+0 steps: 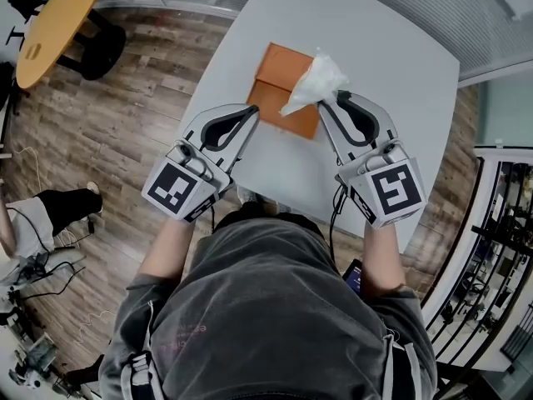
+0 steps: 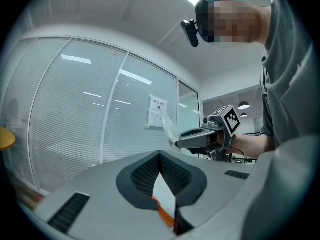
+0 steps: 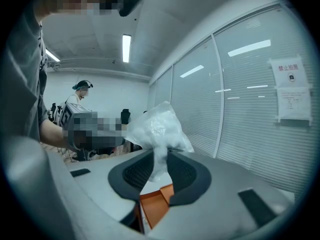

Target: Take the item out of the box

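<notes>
Bagged item (image 1: 316, 80) pinched in right claw (image 1: 326, 100) just above orange box (image 1: 287, 117) on counter (image 1: 400, 73); left claw (image 1: 252, 109) apparently closed, tips at box edge.

Wood-plank floor (image 1: 125, 132) under a pale grey table (image 1: 400, 82), with a round yellow table (image 1: 58, 23) in the far corner. Glass wall with blinds (image 2: 75, 114) carries a paper notice (image 2: 158, 111). Strip light (image 3: 125, 47) on the ceiling, black rack (image 1: 500, 248) at the right.

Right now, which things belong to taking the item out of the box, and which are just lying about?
Job: orange box; plastic bag, pinched in right gripper; left gripper at the box's edge.
Lying about: round wooden table on the floor; paper notice on the glass wall.
</notes>
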`<act>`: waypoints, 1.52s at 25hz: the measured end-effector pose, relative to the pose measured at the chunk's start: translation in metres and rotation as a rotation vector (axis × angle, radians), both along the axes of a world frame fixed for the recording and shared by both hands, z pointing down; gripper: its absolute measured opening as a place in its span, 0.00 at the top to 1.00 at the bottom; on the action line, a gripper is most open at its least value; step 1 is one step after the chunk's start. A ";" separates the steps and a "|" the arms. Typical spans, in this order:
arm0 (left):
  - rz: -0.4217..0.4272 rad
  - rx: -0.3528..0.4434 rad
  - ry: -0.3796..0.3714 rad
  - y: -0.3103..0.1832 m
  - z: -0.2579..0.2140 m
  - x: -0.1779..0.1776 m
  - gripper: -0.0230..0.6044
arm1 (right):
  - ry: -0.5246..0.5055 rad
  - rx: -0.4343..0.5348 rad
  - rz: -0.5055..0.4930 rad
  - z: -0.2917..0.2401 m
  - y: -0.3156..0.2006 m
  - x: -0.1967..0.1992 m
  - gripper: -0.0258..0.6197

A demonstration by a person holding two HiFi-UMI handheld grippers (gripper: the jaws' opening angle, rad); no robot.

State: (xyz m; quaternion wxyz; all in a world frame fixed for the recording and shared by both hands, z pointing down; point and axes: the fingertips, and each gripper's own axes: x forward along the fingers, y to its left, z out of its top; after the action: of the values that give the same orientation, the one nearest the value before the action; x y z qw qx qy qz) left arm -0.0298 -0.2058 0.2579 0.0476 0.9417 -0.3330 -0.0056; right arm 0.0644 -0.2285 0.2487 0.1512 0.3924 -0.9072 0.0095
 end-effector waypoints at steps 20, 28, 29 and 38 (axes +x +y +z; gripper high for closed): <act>0.014 0.004 -0.005 0.000 0.001 0.000 0.94 | -0.028 0.039 0.014 -0.011 0.004 -0.003 0.82; 0.022 0.008 -0.002 0.001 -0.001 0.001 0.94 | -0.036 0.052 0.019 -0.016 0.005 -0.003 0.82; 0.024 0.010 0.001 0.000 -0.002 0.001 0.94 | -0.036 0.052 0.020 -0.017 0.005 -0.004 0.82; 0.024 0.005 -0.001 -0.001 -0.001 0.000 0.94 | -0.039 0.046 0.025 -0.015 0.005 -0.003 0.82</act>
State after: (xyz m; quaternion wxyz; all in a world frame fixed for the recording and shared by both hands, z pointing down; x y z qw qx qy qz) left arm -0.0301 -0.2063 0.2567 0.0452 0.9458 -0.3216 -0.0053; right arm 0.0611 -0.2236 0.2340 0.1245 0.4069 -0.9049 -0.0017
